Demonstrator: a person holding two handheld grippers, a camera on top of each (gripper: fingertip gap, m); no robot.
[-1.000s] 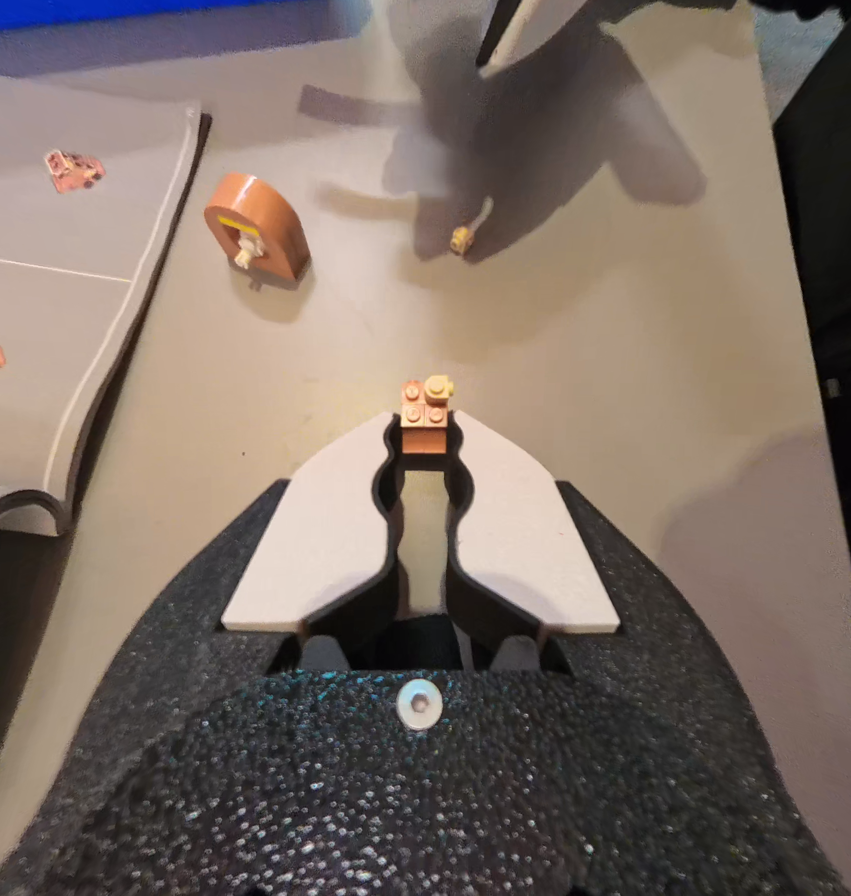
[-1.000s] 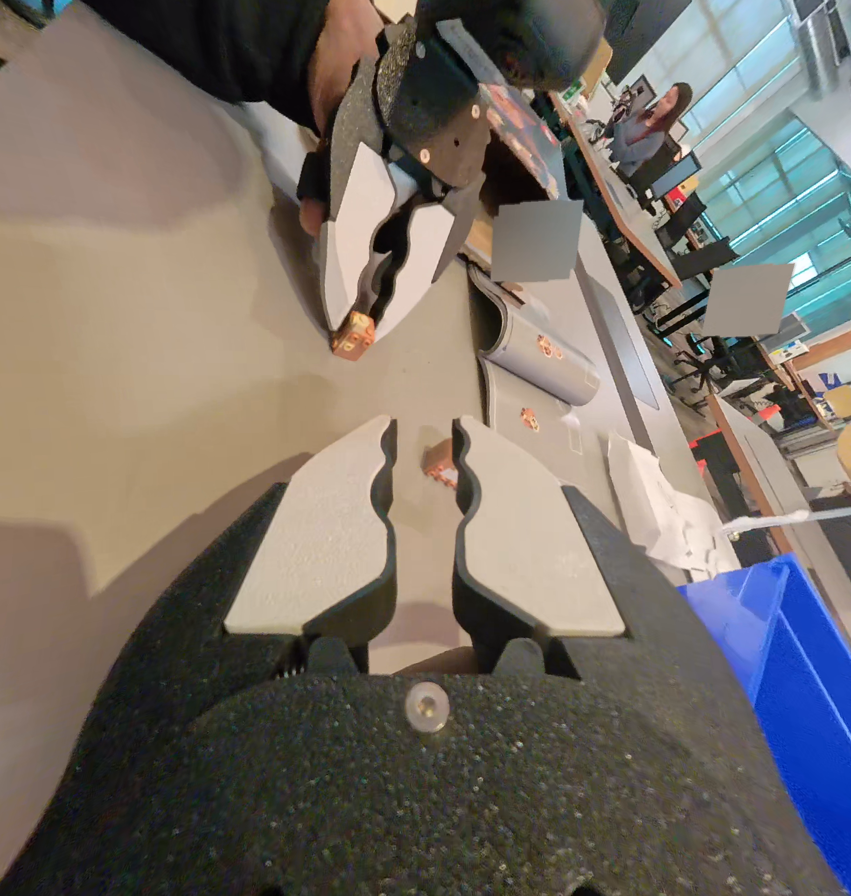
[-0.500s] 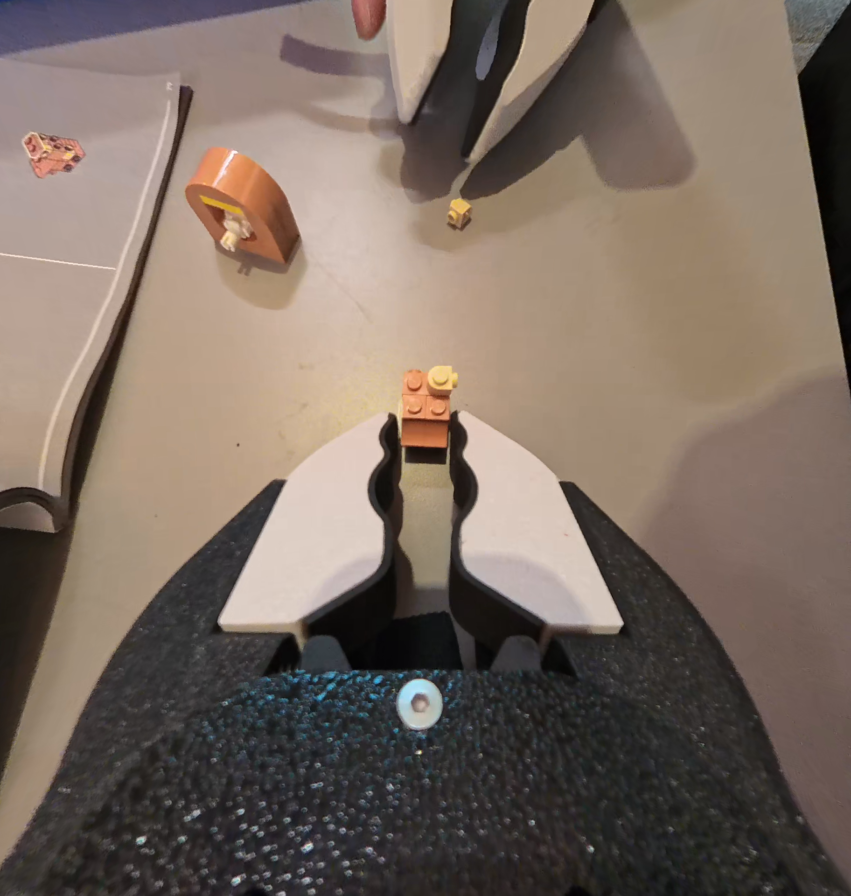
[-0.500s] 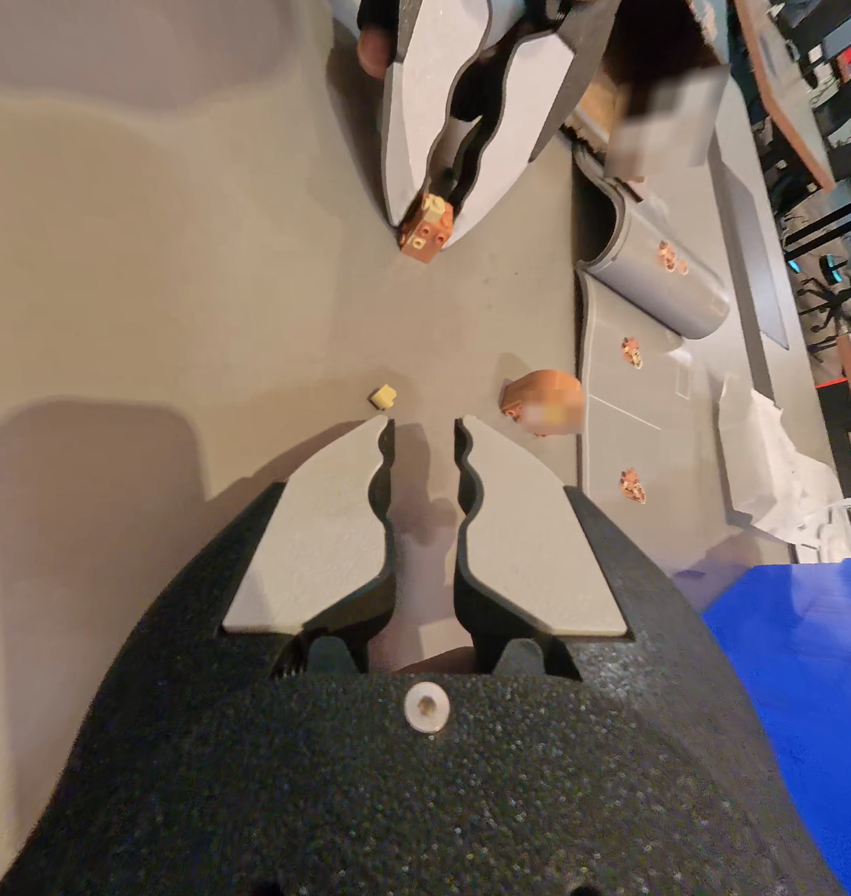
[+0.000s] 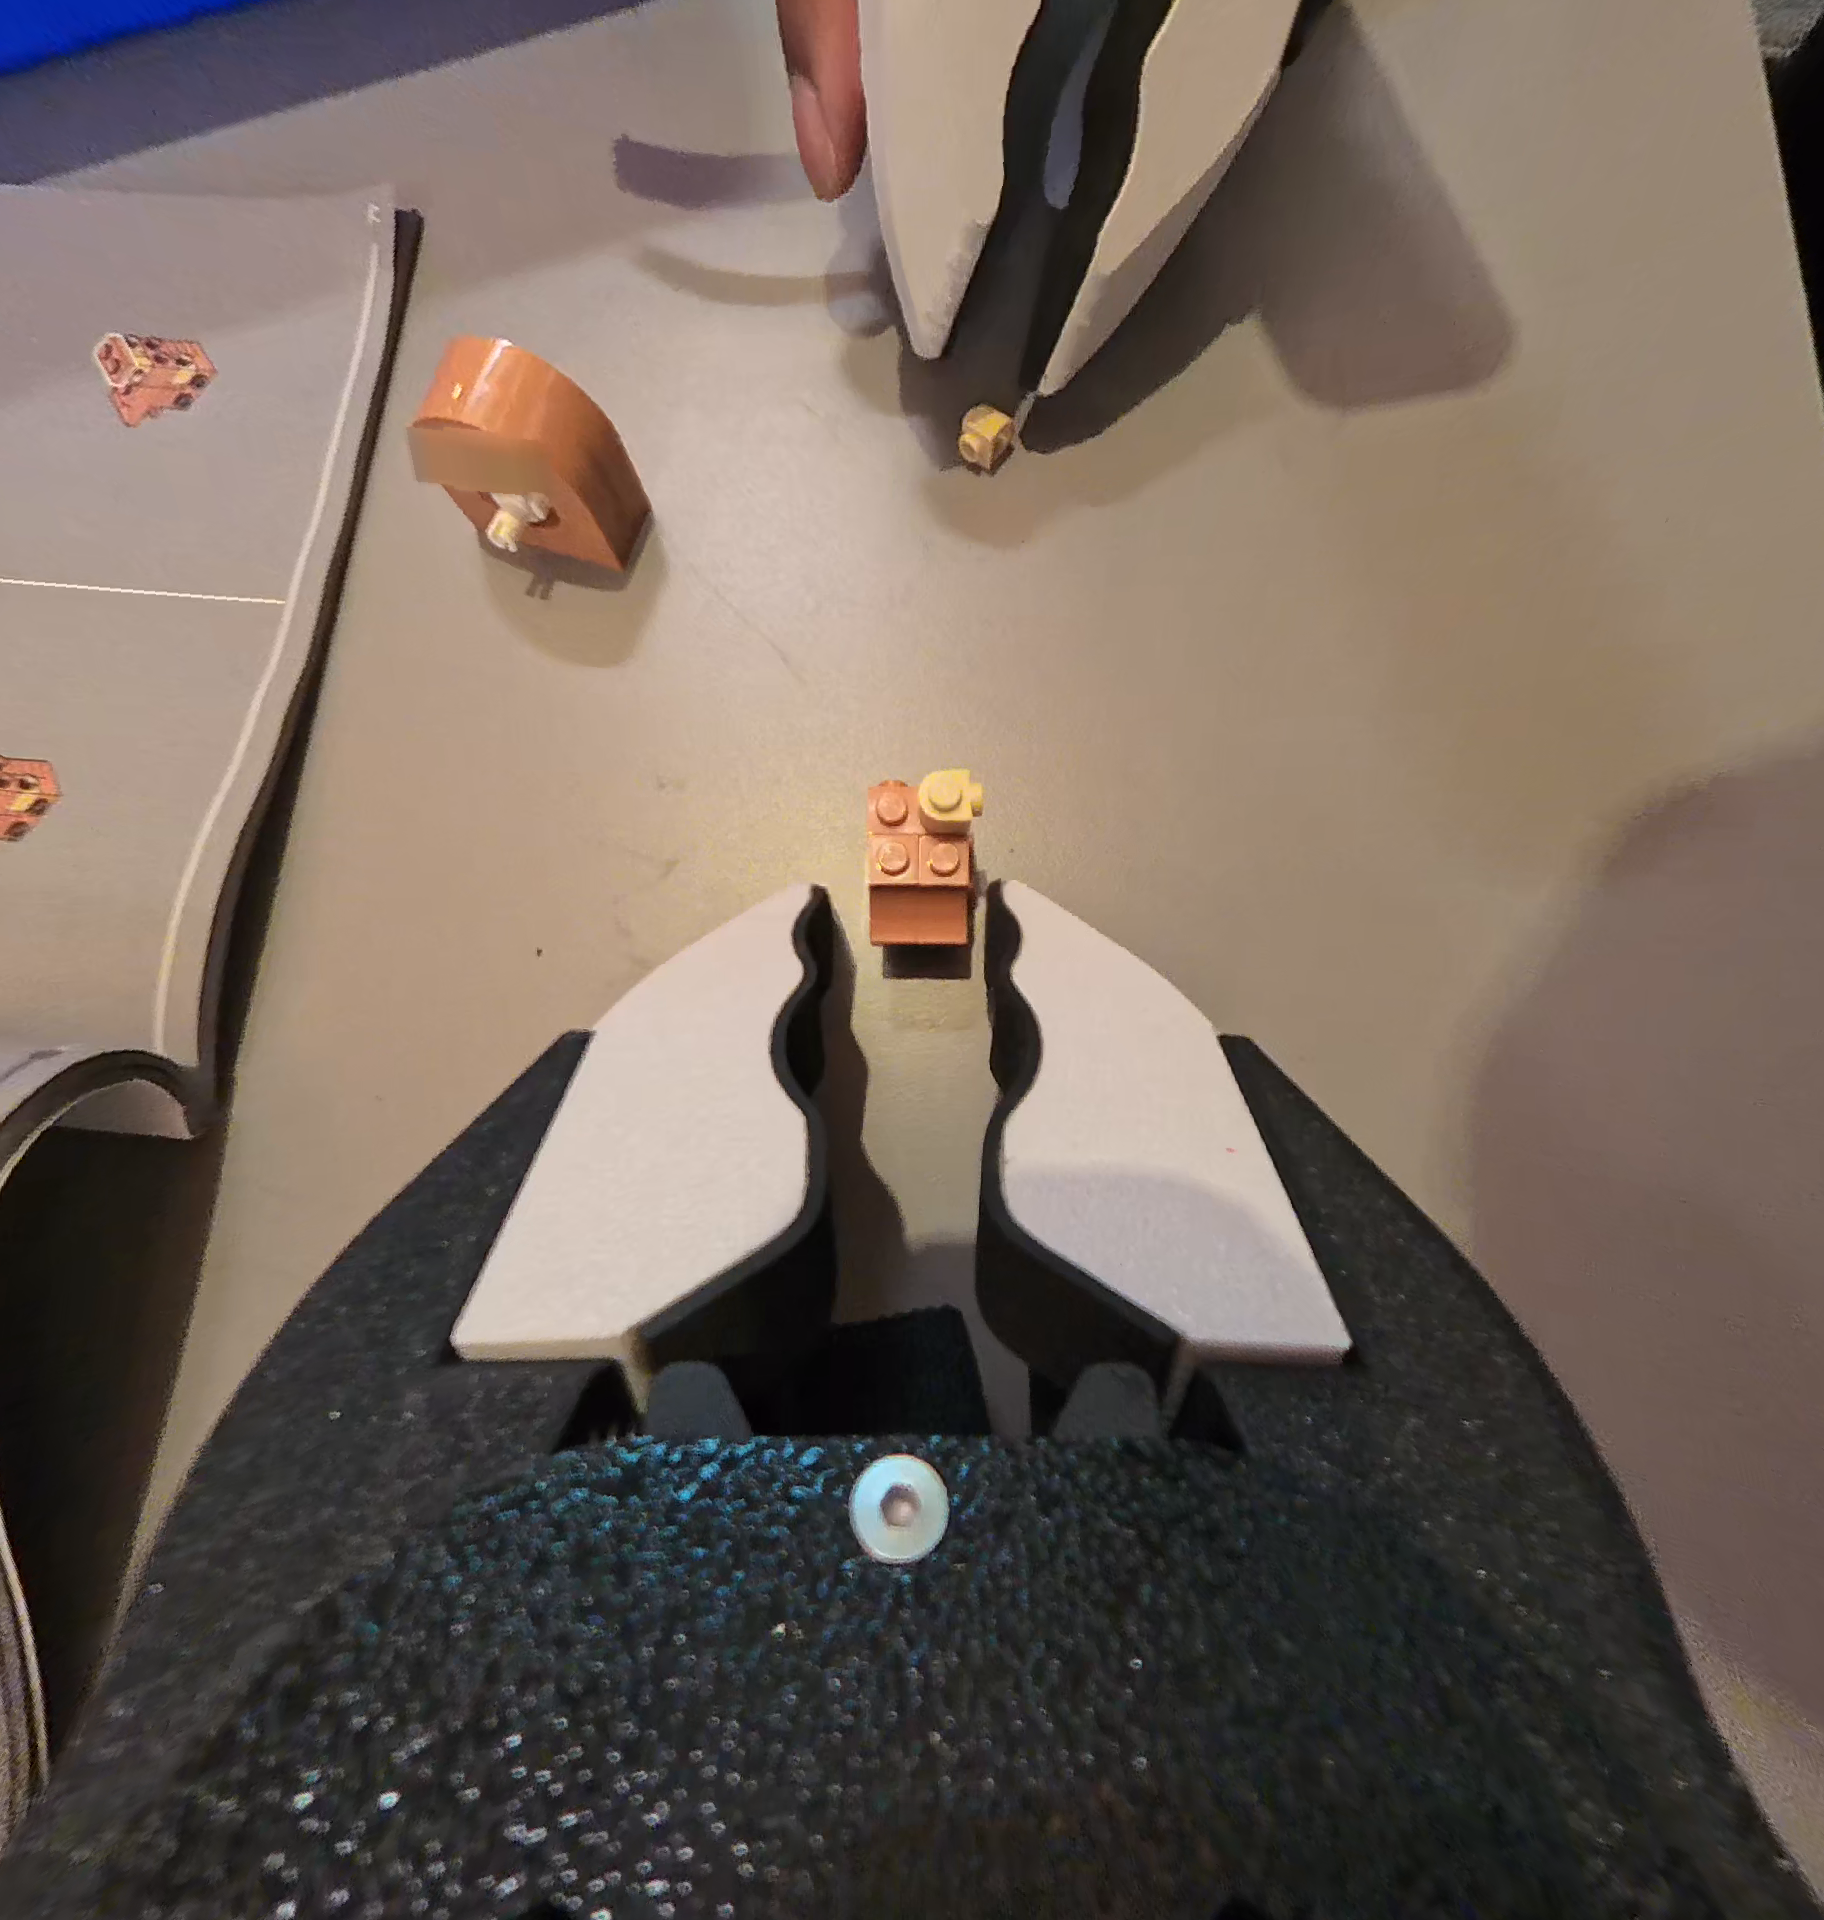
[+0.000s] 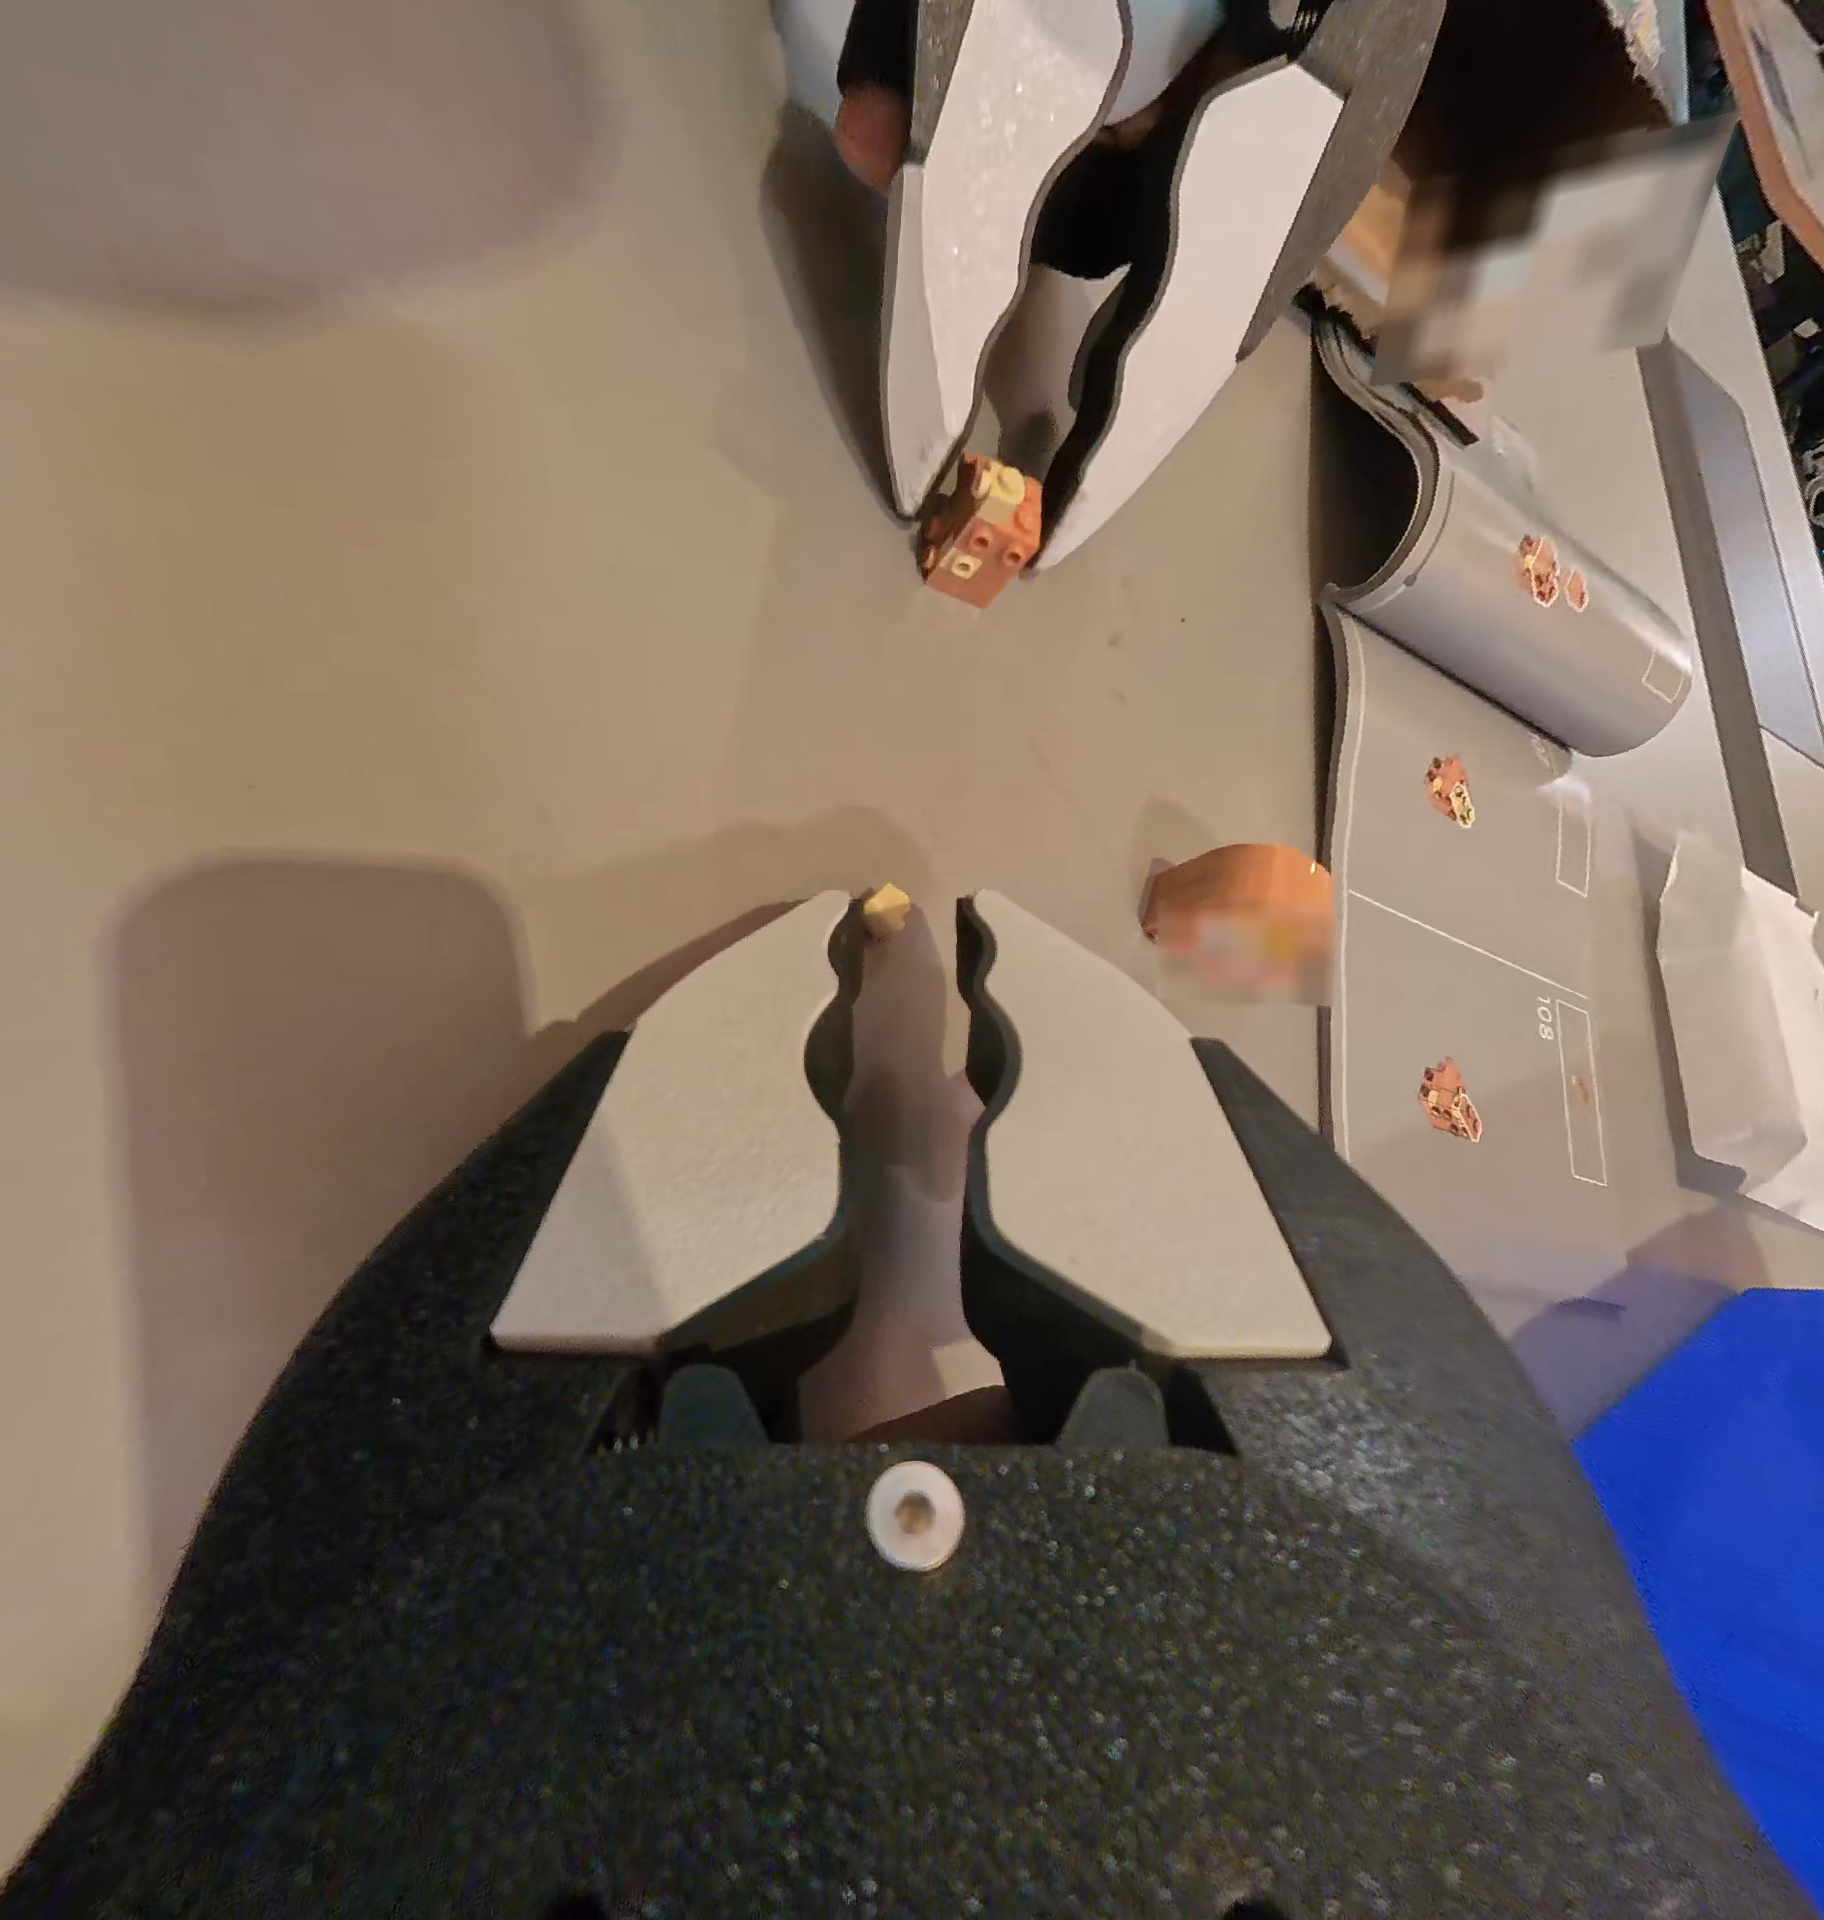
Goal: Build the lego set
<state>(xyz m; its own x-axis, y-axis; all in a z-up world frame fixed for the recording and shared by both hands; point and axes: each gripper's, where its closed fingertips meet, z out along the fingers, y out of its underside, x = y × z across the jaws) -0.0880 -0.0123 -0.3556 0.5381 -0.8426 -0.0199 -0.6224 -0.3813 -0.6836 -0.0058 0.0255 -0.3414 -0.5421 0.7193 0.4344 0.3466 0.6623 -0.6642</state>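
Left fingers (image 5: 903,899) parted around the brown block (image 5: 918,883), not gripping; right fingers (image 6: 903,909) narrow, tan stud (image 6: 884,907) beside one tip; bare tabletop (image 5: 1303,675) between.

Beige-grey table (image 5: 1251,665), dulled by soft grey shadows. Small brick stack (image 5: 918,883) in reddish brown with round studs, capped by one pale yellow piece. Loose tiny brick (image 5: 986,447), far right, the same pale yellow. Rounded block (image 5: 534,457), far left, glossy caramel brown with a cream peg. Grey booklet (image 5: 139,520) at left, thin white lines and little brown-and-yellow printed figures. Black speckled shells and pale grey fingers (image 5: 1116,1091) with black inner edges on both grippers. Bright blue bin (image 6: 1739,1558) at near right. White crumpled paper (image 6: 1749,997) beside the booklet.
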